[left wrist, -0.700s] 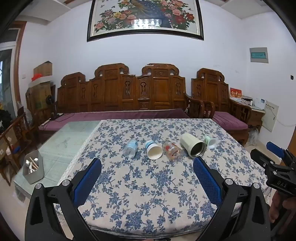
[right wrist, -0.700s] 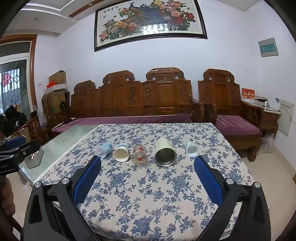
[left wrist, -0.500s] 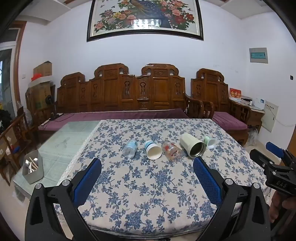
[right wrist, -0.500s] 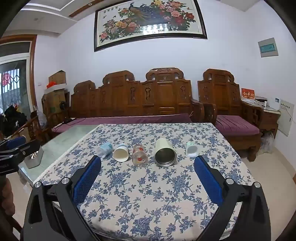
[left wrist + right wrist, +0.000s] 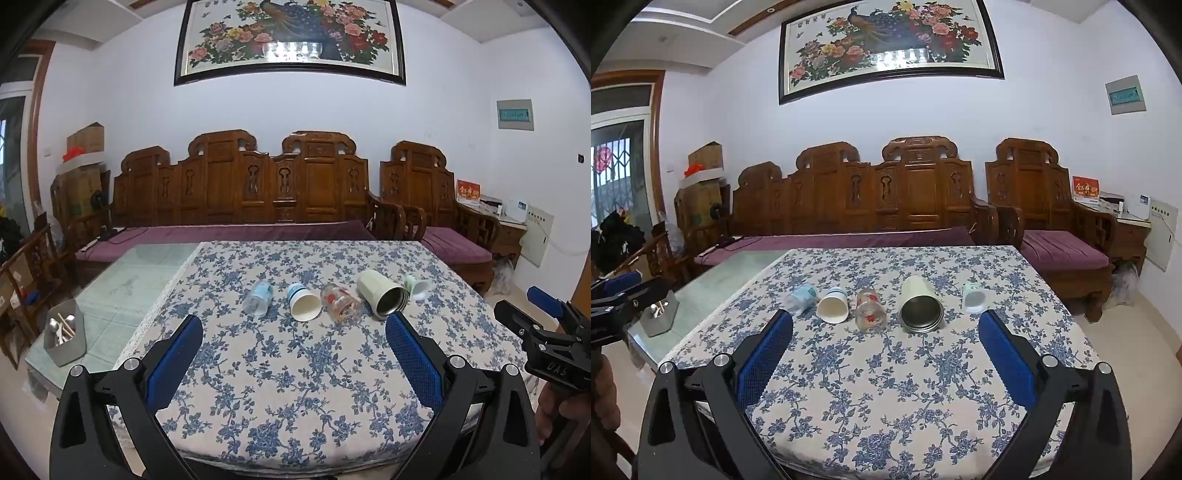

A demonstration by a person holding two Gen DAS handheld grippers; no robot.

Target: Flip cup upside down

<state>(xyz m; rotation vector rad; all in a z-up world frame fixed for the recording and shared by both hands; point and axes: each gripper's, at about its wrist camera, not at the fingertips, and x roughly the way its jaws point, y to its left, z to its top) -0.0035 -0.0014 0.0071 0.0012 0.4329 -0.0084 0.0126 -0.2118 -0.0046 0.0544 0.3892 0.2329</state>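
Several cups lie on their sides in a row on the floral tablecloth (image 5: 295,387): a clear plastic cup (image 5: 258,297), a white paper cup with a blue band (image 5: 303,305), a glass with red print (image 5: 340,303), a cream steel-lined tumbler (image 5: 382,298) and a small pale green cup (image 5: 417,287). The same row shows in the right wrist view: clear cup (image 5: 801,298), paper cup (image 5: 833,305), glass (image 5: 870,314), tumbler (image 5: 921,306), green cup (image 5: 973,298). My left gripper (image 5: 293,350) and right gripper (image 5: 884,350) are open and empty, short of the cups.
A grey utensil holder (image 5: 65,338) stands on the bare glass part of the table (image 5: 140,277) at the left. A carved wooden sofa (image 5: 240,199) stands behind the table. The right gripper shows in the left wrist view (image 5: 546,343) by the table's right edge.
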